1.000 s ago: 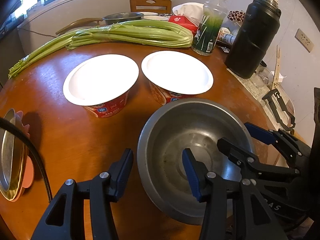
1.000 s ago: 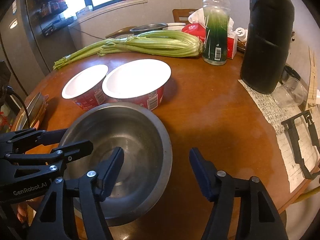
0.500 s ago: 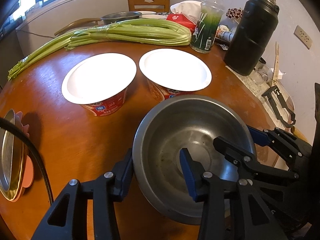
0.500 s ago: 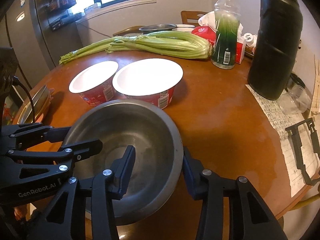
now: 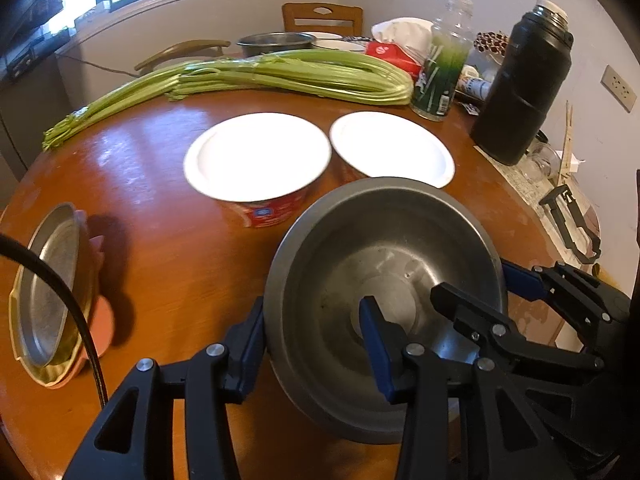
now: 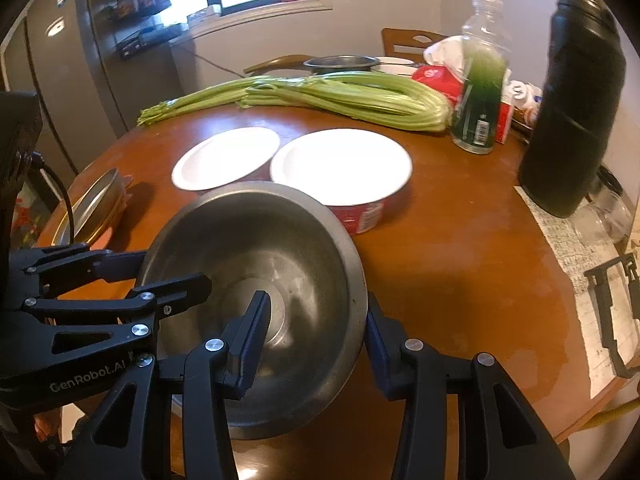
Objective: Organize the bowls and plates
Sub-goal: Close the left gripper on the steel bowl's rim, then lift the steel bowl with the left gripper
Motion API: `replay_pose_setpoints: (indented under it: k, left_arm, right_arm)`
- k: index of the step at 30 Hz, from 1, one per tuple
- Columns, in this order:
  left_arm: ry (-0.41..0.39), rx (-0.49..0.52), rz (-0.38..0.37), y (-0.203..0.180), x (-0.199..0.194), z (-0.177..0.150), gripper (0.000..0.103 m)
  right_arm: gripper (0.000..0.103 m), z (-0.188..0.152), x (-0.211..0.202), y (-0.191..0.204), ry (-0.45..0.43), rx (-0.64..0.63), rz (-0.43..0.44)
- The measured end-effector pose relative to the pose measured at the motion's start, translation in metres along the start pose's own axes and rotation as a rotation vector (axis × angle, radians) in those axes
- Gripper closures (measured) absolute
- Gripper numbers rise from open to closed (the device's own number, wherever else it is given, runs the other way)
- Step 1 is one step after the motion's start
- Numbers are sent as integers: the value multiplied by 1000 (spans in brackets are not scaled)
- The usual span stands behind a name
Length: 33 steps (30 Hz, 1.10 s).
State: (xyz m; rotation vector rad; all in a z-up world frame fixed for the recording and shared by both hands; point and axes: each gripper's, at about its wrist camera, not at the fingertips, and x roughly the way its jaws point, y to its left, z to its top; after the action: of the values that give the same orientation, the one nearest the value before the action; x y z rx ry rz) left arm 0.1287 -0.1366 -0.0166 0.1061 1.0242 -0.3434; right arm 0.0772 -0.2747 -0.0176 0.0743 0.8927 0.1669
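the steel bowl (image 5: 384,280) is gripped from both sides near the front edge of the round wooden table (image 5: 160,264). the left claw (image 5: 312,340) pinches its left rim, one finger inside, one outside; the right claw (image 6: 316,332) clamps the right rim the same way. the bowl seems tilted and lifted slightly, though that is hard to confirm. beyond it stand two white-lidded red tubs (image 5: 260,168), and flat plates (image 5: 48,296) lie at the table's left edge.
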Motion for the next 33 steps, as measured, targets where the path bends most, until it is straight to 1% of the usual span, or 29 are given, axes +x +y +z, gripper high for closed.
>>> replay_pose_setpoints:
  k: [9,18,28,33]
  left_arm:
    - [8,-37,38,30,-11,-14,58]
    - [22,-54,36,47,-11,-25,58]
    - [22,-64,11,56,-8,-29,58]
    - [21,-59,3,57,-7,-30,57]
  right_arm:
    - [55,-2,9,34,31,-50,49]
    - [55,-5,13,56,52,-85,55]
    - [54,-3,19,63,65,-95,30]
    - [54,-3,19,62,67,-85,32]
